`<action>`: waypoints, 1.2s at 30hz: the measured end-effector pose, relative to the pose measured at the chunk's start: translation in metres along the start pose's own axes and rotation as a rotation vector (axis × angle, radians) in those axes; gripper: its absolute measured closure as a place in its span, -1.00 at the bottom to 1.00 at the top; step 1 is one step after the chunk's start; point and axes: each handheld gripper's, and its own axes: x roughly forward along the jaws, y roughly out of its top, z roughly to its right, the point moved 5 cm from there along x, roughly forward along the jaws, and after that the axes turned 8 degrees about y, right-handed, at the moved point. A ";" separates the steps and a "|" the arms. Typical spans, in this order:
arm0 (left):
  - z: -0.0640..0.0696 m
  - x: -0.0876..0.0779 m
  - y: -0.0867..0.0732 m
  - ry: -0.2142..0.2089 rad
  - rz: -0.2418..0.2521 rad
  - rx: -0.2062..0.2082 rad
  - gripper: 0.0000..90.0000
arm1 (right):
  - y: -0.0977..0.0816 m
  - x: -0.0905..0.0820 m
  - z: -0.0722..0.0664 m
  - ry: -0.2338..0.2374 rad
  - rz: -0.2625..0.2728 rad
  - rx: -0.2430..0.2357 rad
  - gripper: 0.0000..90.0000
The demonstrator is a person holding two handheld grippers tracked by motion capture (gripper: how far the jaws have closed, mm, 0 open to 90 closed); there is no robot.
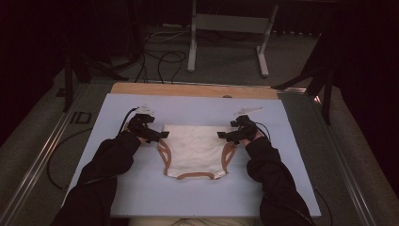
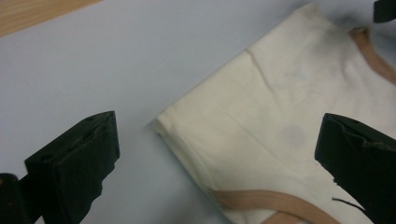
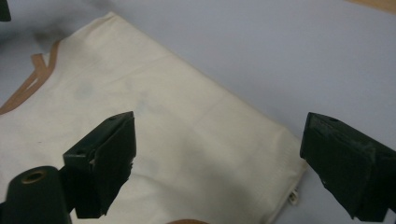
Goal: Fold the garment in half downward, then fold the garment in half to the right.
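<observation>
A cream folded garment [image 1: 195,148] with tan trim [image 1: 164,155] lies flat on the light blue mat [image 1: 141,193]. My left gripper [image 1: 161,135] hovers at the garment's far left corner with its jaws wide apart and nothing between the pads. In the left gripper view the garment's corner [image 2: 280,116] lies below the open left gripper [image 2: 217,128]. My right gripper [image 1: 222,135] hangs over the far right corner, also open and empty. In the right gripper view the right gripper [image 3: 219,123] spreads above the folded edge of the garment [image 3: 163,107].
The mat covers a wooden table whose bare far edge [image 1: 188,89] shows beyond it. A metal stand [image 1: 226,42] and loose cables [image 1: 160,61] sit on the floor behind. A rail [image 1: 42,150] runs along the left side.
</observation>
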 end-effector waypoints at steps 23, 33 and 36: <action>0.037 -0.044 0.003 -0.028 0.102 0.071 -0.99 | 0.030 0.001 -0.044 0.057 0.025 -0.136 -0.76; 0.052 -0.056 0.003 -0.050 0.120 0.108 -0.99 | 0.047 0.007 -0.056 0.072 0.022 -0.158 -0.76; 0.059 -0.057 0.000 -0.069 0.117 0.131 -0.99 | 0.053 0.010 -0.058 0.082 0.030 -0.150 -0.76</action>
